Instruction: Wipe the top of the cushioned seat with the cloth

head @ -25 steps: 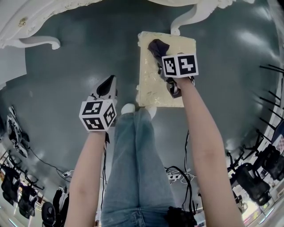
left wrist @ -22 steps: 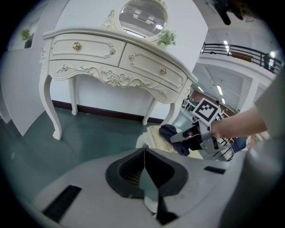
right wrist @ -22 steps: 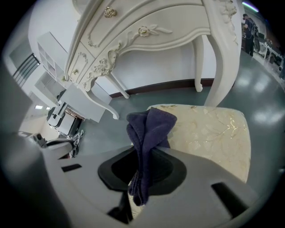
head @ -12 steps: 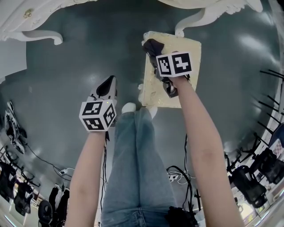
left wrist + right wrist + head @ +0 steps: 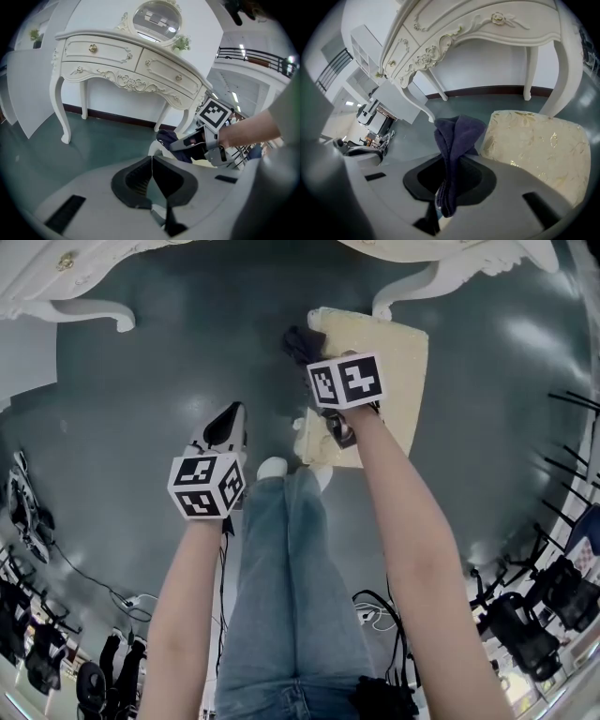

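The cushioned seat [image 5: 389,371] is cream with a gold pattern and stands on the dark floor below the dressing table. My right gripper [image 5: 309,351] is shut on the dark purple cloth [image 5: 300,339], which now sits at the seat's far left corner and hangs partly past its edge. In the right gripper view the cloth [image 5: 455,140] stands bunched up between the jaws of the right gripper [image 5: 449,185], with the seat [image 5: 539,145] to its right. My left gripper [image 5: 228,426] hangs over bare floor left of the seat, shut with nothing in it [image 5: 152,176].
The white carved dressing table [image 5: 126,61] stands just behind the seat, its legs [image 5: 408,285] close to the seat's far edge. The person's jeans-clad legs [image 5: 291,559] and a shoe [image 5: 272,468] are near the seat's front. Cables and equipment [image 5: 28,521] lie along the floor's edges.
My right gripper has slid left across the seat's far part with the cloth, from near the middle to the left corner. The left gripper has stayed put.
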A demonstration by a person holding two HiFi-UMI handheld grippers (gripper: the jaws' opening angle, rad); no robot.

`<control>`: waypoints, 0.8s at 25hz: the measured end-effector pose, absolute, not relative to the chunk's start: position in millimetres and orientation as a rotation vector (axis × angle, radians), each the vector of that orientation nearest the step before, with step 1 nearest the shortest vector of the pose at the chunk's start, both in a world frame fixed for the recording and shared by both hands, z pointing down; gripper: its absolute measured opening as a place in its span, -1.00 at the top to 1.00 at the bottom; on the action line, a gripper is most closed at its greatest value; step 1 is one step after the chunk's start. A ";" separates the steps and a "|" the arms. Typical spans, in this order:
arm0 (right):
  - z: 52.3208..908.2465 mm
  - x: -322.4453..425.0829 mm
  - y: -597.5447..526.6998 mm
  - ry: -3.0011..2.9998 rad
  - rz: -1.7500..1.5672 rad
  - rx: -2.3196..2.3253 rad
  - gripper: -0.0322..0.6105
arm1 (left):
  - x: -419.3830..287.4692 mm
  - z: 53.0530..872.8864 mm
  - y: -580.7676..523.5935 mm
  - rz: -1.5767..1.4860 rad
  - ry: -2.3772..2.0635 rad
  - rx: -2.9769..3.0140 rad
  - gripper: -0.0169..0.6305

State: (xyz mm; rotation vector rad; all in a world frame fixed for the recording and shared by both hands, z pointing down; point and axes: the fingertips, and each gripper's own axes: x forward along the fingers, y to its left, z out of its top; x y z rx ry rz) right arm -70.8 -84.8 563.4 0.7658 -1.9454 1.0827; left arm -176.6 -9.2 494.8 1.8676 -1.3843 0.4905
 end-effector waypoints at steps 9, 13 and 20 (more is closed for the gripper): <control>529.4 -75.7 -88.5 -2.110 1.071 0.736 0.77 | -171.1 489.0 -8.7 0.508 -1.388 1.873 0.93; 512.9 -59.0 -96.5 -2.178 1.064 0.756 0.77 | -164.8 486.8 -11.2 0.502 -1.391 1.855 0.93; 498.1 8.3 -119.5 -2.188 1.115 0.901 0.77 | -144.0 477.2 -24.1 0.507 -1.374 1.896 0.93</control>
